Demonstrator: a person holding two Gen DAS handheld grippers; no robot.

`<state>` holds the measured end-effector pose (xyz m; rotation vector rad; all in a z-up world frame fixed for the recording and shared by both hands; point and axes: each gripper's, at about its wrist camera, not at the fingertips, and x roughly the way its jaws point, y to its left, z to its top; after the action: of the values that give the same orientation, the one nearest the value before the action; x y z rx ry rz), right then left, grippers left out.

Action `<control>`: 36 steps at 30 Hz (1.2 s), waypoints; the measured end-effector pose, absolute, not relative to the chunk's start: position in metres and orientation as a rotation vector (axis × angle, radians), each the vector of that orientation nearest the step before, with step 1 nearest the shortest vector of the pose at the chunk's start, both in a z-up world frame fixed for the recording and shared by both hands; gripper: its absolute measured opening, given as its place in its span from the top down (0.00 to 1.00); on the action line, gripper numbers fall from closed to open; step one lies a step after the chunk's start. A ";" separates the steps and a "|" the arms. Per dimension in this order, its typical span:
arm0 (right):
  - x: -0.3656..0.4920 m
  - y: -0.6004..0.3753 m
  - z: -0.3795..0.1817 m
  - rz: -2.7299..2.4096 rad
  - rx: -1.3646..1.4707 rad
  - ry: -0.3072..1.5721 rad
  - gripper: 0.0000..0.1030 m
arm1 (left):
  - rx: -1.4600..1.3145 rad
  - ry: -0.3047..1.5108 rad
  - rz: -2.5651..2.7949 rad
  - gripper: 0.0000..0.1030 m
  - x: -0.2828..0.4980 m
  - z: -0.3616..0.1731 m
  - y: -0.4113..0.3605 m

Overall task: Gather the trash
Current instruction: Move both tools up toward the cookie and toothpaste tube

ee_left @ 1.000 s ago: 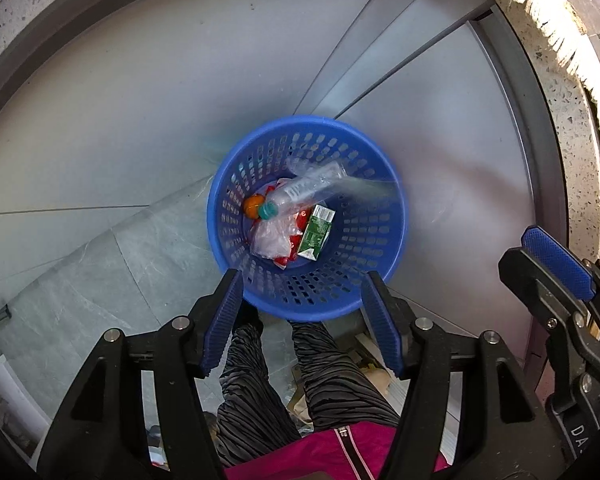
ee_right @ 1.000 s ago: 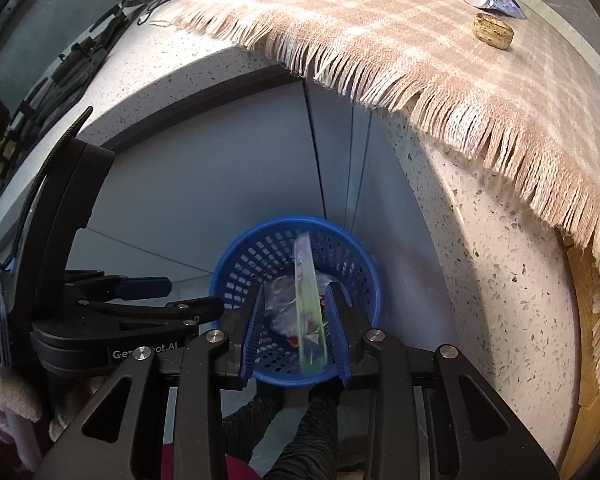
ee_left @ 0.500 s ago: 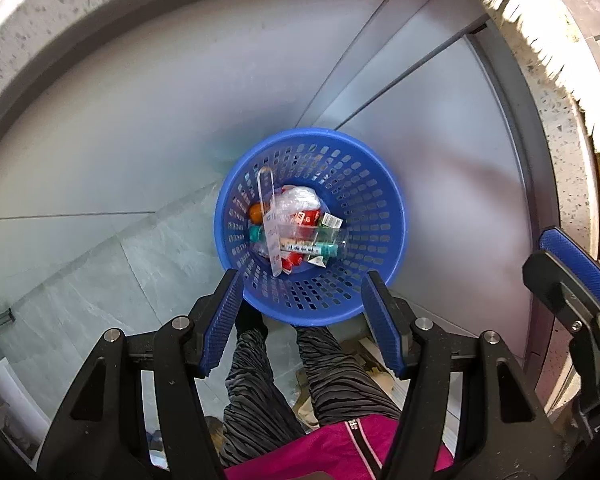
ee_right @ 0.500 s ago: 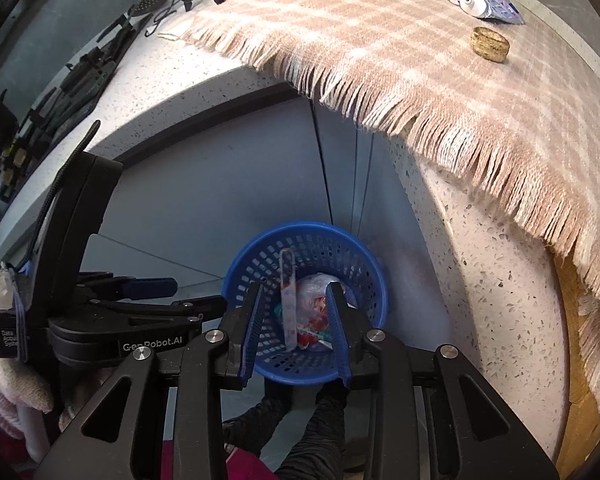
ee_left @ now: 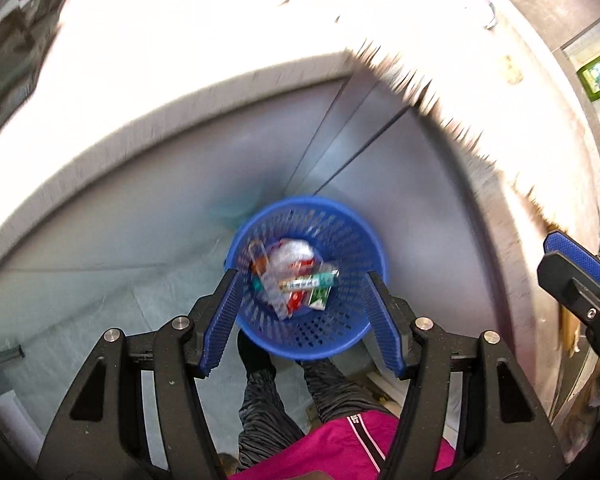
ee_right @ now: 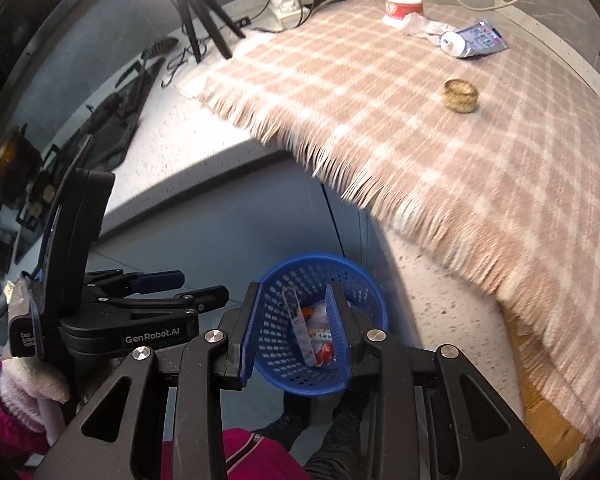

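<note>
On the floor below stands a blue mesh basket [ee_left: 300, 201] [ee_right: 312, 261]. It holds a clear bottle [ee_left: 308, 281], a crumpled plastic bag [ee_left: 293, 254], a green carton [ee_left: 320, 298] and a long flat pack [ee_right: 297, 325]. My left gripper [ee_left: 301, 280] hangs open high above the basket with nothing between its fingers. My right gripper [ee_right: 293, 292] also points down over the basket. Its jaws are opening and the gap is empty. On the checked tablecloth [ee_right: 380, 120] lie a toothpaste tube [ee_right: 474, 42], a small golden round thing [ee_right: 460, 96], a crumpled wrapper [ee_right: 420, 26] and a red-and-white cup [ee_right: 404, 7].
The speckled counter's edge [ee_right: 203, 176] overhangs grey cabinet doors [ee_left: 179, 208] behind the basket. A person's dark trouser legs [ee_left: 267, 392] and pink jacket stand just in front of it. A tripod [ee_right: 203, 8], cables and dark tools lie at the counter's back left.
A bottle dropped into the basket, then the flat pack left the right gripper and fell in too. Both grippers have risen away from the basket, and the right jaws stand wider.
</note>
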<state>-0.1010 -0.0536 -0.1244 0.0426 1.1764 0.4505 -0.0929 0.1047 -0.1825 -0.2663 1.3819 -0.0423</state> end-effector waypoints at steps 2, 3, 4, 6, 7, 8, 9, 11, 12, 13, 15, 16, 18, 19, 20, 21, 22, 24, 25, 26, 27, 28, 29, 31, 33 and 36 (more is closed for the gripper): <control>-0.097 -0.064 -0.115 0.442 0.069 1.154 0.59 | -0.265 1.356 -0.049 0.39 -0.087 -0.172 0.103; -0.095 -0.069 -0.111 0.436 0.081 1.145 0.58 | -0.266 1.343 -0.054 0.39 -0.084 -0.168 0.103; -0.092 -0.075 -0.107 0.430 0.095 1.136 0.58 | -0.266 1.331 -0.058 0.39 -0.080 -0.163 0.102; -0.086 -0.086 -0.100 0.416 0.121 1.119 0.58 | -0.269 1.310 -0.069 0.39 -0.072 -0.154 0.099; -0.082 -0.091 -0.097 0.409 0.131 1.112 0.58 | -0.270 1.300 -0.075 0.39 -0.068 -0.150 0.098; -0.078 -0.097 -0.094 0.399 0.141 1.104 0.56 | -0.269 1.290 -0.081 0.39 -0.064 -0.146 0.095; -0.075 -0.101 -0.091 0.389 0.151 1.096 0.52 | -0.266 1.281 -0.087 0.39 -0.060 -0.143 0.092; -0.064 -0.113 -0.086 0.370 0.168 1.080 0.46 | -0.262 1.267 -0.100 0.39 -0.052 -0.134 0.086; -0.058 -0.121 -0.083 0.362 0.176 1.075 0.44 | -0.265 1.262 -0.109 0.39 -0.047 -0.131 0.083; -0.051 -0.128 -0.082 0.356 0.184 1.073 0.44 | -0.268 1.258 -0.116 0.39 -0.042 -0.128 0.079; -0.039 -0.138 -0.079 0.344 0.195 1.070 0.44 | -0.267 1.248 -0.131 0.39 -0.033 -0.122 0.070; -0.032 -0.143 -0.077 0.337 0.198 1.066 0.44 | -0.263 1.242 -0.137 0.39 -0.029 -0.119 0.064; -0.018 -0.152 -0.073 0.326 0.202 1.053 0.43 | -0.256 1.231 -0.153 0.39 -0.020 -0.117 0.053; -0.013 -0.155 -0.071 0.324 0.204 1.048 0.43 | -0.252 1.227 -0.159 0.39 -0.017 -0.115 0.048; -0.007 -0.159 -0.070 0.321 0.206 1.043 0.43 | -0.250 1.223 -0.166 0.39 -0.013 -0.114 0.043; -0.001 -0.162 -0.069 0.320 0.206 1.039 0.43 | -0.248 1.217 -0.176 0.39 -0.010 -0.114 0.037; 0.007 -0.165 -0.068 0.322 0.207 1.035 0.43 | -0.244 1.212 -0.185 0.39 -0.007 -0.113 0.031; 0.020 -0.168 -0.067 0.331 0.197 1.028 0.43 | -0.234 1.204 -0.196 0.39 0.000 -0.112 0.020; 0.027 -0.169 -0.066 0.334 0.189 1.026 0.43 | -0.231 1.201 -0.202 0.39 0.003 -0.112 0.014; 0.034 -0.170 -0.067 0.340 0.182 1.026 0.43 | -0.227 1.198 -0.209 0.39 0.006 -0.112 0.009; 0.042 -0.171 -0.067 0.345 0.179 1.030 0.43 | -0.224 1.196 -0.214 0.39 0.010 -0.112 0.004; 0.049 -0.172 -0.068 0.353 0.180 1.036 0.43 | -0.219 1.192 -0.218 0.39 0.013 -0.113 -0.002; 0.057 -0.173 -0.070 0.365 0.185 1.046 0.43 | -0.214 1.189 -0.221 0.39 0.015 -0.113 -0.007; 0.072 -0.176 -0.072 0.383 0.210 1.069 0.43 | -0.205 1.183 -0.225 0.39 0.022 -0.114 -0.015; 0.085 -0.178 -0.075 0.395 0.237 1.088 0.43 | -0.202 1.184 -0.228 0.39 0.030 -0.117 -0.024; 0.103 -0.180 -0.080 0.402 0.268 1.109 0.43 | -0.197 1.184 -0.234 0.39 0.039 -0.122 -0.034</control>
<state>0.1029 -0.1801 -0.0805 0.2681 1.1094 0.4025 0.0393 -0.0344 -0.1216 -0.1969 1.1839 -0.2339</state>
